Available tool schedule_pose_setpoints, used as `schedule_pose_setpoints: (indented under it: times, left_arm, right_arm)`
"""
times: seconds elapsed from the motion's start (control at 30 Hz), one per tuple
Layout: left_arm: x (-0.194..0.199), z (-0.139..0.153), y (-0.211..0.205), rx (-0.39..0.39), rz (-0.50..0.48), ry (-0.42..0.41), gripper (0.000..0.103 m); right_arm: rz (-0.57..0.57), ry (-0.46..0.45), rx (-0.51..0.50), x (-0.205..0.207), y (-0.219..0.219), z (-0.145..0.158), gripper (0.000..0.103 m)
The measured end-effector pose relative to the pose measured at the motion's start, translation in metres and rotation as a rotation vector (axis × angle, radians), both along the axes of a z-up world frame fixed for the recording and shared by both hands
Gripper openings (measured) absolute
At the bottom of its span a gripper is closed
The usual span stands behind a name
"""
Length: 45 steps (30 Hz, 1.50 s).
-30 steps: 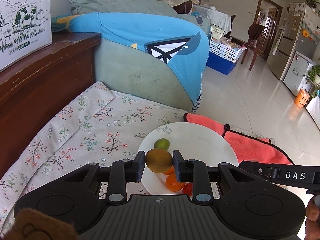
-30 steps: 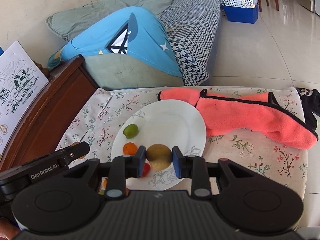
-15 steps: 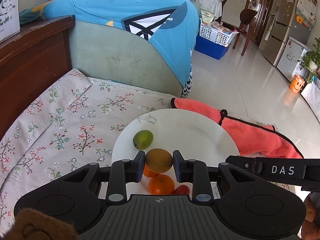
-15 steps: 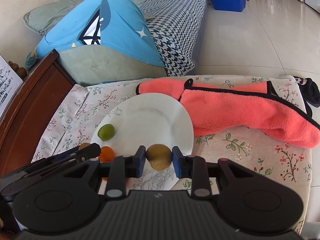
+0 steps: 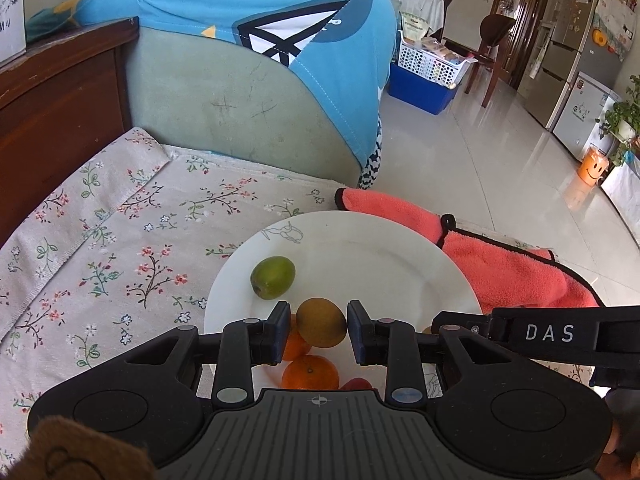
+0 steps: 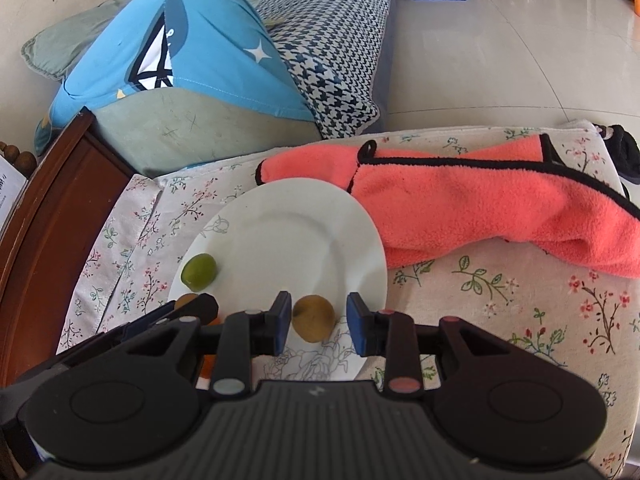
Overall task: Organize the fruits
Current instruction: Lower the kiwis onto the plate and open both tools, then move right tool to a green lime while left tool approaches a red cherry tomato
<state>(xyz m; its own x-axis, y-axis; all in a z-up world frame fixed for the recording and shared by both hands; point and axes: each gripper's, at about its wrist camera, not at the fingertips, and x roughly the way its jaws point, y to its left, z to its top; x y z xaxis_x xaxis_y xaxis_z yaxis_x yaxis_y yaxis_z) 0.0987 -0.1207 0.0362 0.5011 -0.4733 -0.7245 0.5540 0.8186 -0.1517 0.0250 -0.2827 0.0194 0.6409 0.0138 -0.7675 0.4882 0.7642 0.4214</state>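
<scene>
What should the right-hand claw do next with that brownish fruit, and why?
Probably open the right gripper a little wider and draw it back. Its jaws have just been opening, and the brownish fruit between them already rests on the white plate with a gap beside one pad, so the drop looks finished.

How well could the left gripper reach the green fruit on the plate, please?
Probably not yet: the green fruit lies unobstructed ahead on the plate, but the left gripper has a brown fruit between its jaws.

Bright daylight fills the room; glare streaks the tiled floor (image 5: 500,168) toward two o'clock. Both views stay sharp, bowing at the edges, with dark vignetted corners.
</scene>
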Motion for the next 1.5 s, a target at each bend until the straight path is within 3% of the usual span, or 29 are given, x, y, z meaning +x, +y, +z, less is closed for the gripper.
schedule_pose_setpoints:
  times: [0.1, 0.17, 0.23, 0.47, 0.8, 1.27, 1.5]
  left_arm:
    - [-0.001, 0.006, 0.001, -0.011, 0.012, -0.009, 0.037]
    - [-0.002, 0.012, 0.003, -0.009, 0.028, -0.026, 0.058]
    - [-0.003, 0.019, 0.005, -0.013, 0.048, -0.045, 0.067]
    - [-0.001, 0.041, 0.024, -0.078, 0.106, -0.038, 0.069]
    - [-0.017, 0.058, 0.054, -0.025, 0.169, -0.027, 0.075]
    - [-0.048, 0.084, 0.119, -0.062, 0.238, -0.026, 0.08]
    - [-0.057, 0.081, 0.143, -0.038, 0.254, -0.034, 0.08]
  right_arm:
    - [0.011, -0.007, -0.011, -0.001, 0.002, 0.003, 0.032]
    - [0.015, -0.01, -0.014, -0.001, 0.003, 0.005, 0.032]
    - [0.011, -0.012, -0.015, -0.002, 0.003, 0.006, 0.032]
    - [0.012, -0.022, -0.018, -0.007, 0.002, 0.011, 0.032]
    - [0.058, -0.049, -0.037, -0.022, 0.014, 0.029, 0.035]
    - [0.11, -0.07, -0.01, -0.051, 0.037, 0.043, 0.039]
    - [0.139, -0.084, 0.005, -0.07, 0.05, 0.048, 0.039]
